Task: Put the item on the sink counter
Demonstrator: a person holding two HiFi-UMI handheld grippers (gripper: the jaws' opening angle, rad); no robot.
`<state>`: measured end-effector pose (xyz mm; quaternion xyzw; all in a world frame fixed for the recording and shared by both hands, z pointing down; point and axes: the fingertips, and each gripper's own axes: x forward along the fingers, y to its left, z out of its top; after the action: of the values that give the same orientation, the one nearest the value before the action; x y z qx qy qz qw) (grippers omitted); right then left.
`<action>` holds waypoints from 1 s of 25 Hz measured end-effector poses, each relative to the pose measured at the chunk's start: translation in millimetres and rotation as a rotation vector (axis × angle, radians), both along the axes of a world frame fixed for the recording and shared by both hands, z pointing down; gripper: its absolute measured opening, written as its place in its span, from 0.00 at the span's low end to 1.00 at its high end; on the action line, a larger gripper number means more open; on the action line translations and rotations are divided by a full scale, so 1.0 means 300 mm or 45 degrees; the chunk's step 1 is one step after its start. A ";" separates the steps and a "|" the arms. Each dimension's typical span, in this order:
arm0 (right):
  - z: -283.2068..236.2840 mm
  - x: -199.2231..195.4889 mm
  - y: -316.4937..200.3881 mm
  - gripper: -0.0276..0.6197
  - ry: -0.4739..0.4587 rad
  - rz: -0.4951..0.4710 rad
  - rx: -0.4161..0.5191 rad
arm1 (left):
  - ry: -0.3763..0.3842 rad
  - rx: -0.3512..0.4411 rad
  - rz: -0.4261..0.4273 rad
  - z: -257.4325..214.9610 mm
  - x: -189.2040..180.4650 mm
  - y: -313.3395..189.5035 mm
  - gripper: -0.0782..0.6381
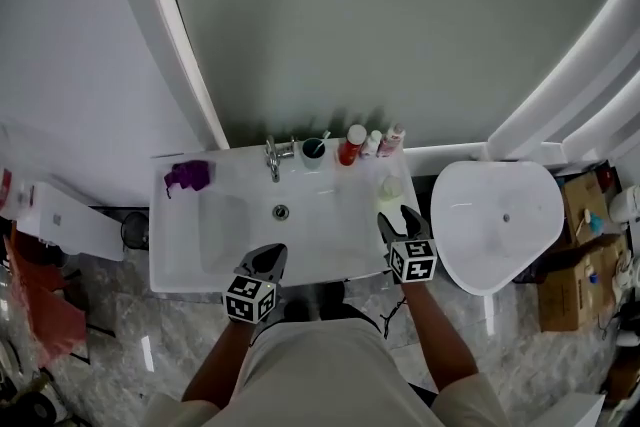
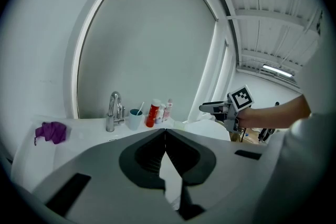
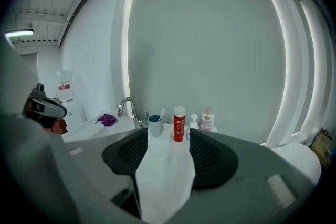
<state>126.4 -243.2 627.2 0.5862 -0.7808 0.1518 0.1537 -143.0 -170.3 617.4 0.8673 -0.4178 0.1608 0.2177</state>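
Note:
A small pale item (image 1: pixel 390 185) lies on the white sink counter (image 1: pixel 200 260) at its right end, in front of the bottles. My right gripper (image 1: pixel 398 218) hovers just short of it, open, with nothing between its jaws; in the right gripper view only white counter shows in the gap of the right gripper (image 3: pixel 168 136). My left gripper (image 1: pixel 265 261) hangs over the counter's front edge, shut and empty, and the tips of the left gripper (image 2: pixel 165 131) meet. The left gripper view also shows the pale item (image 2: pixel 179 124) below the right gripper (image 2: pixel 215 108).
Along the back stand a faucet (image 1: pixel 272 155), a teal cup (image 1: pixel 314 148), a red bottle (image 1: pixel 351 145) and two small bottles (image 1: pixel 382 142). A purple cloth (image 1: pixel 188 176) lies at the back left. A white toilet (image 1: pixel 497 220) and cardboard boxes (image 1: pixel 575 265) stand to the right.

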 end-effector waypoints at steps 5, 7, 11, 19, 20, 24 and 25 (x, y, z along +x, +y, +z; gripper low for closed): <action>-0.067 -0.033 0.112 0.37 0.007 0.036 0.019 | 0.006 0.023 0.072 -0.014 0.011 0.039 0.12; -0.092 -0.044 0.160 0.34 0.001 0.041 0.017 | 0.005 0.031 0.098 -0.024 0.019 0.056 0.12; -0.139 -0.055 0.250 0.29 -0.006 0.027 0.032 | 0.017 0.060 0.124 -0.065 0.046 0.091 0.12; -0.188 -0.029 0.349 0.16 -0.034 0.016 0.056 | 0.051 0.120 0.099 -0.143 0.099 0.113 0.12; -0.193 -0.023 0.356 0.14 -0.035 0.014 0.061 | 0.053 0.130 0.093 -0.155 0.107 0.117 0.12; -0.230 0.008 0.384 0.07 -0.054 -0.016 0.083 | 0.063 0.157 0.073 -0.203 0.152 0.145 0.12; -0.242 0.016 0.392 0.07 -0.058 -0.031 0.088 | 0.064 0.163 0.068 -0.215 0.164 0.153 0.12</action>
<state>131.3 -125.6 554.7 0.5779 -0.7961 0.1360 0.1173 -93.7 -124.3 553.1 0.8941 -0.3982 0.1179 0.1679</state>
